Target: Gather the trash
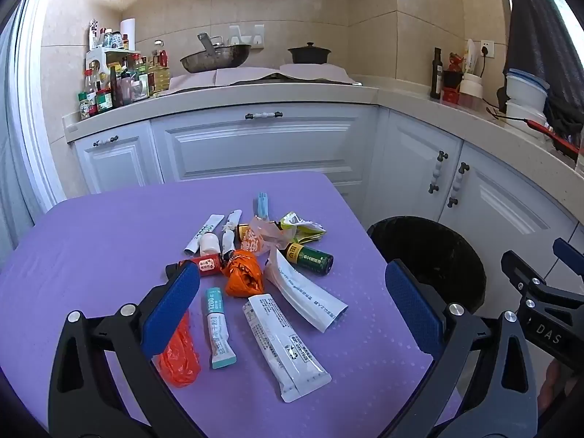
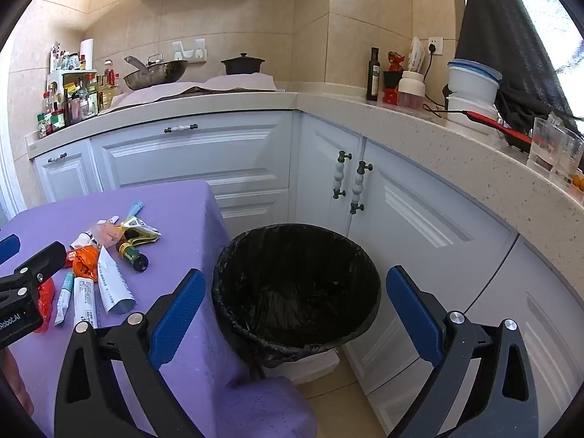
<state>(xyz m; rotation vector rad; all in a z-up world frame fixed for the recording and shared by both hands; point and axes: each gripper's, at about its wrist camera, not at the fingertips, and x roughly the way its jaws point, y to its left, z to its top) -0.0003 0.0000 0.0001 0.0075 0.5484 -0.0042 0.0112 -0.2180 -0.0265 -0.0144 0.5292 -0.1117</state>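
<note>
- Left gripper (image 1: 292, 303), jaws wide and empty, hovers over the crumpled orange plastic wrapper (image 1: 244, 273), ready to pick.
- Right gripper (image 2: 295, 314), equally wide and empty, frames the black-lined round bin (image 2: 295, 284) for drops.

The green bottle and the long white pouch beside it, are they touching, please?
Apart: the left wrist view shows purple cloth between the green bottle and the white pouch.

Orange bag (image 1: 179, 356) partly behind pad

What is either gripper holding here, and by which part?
Nothing. The left gripper and right gripper both have open, empty jaws; the wrappers lie on the purple tablecloth.
</note>
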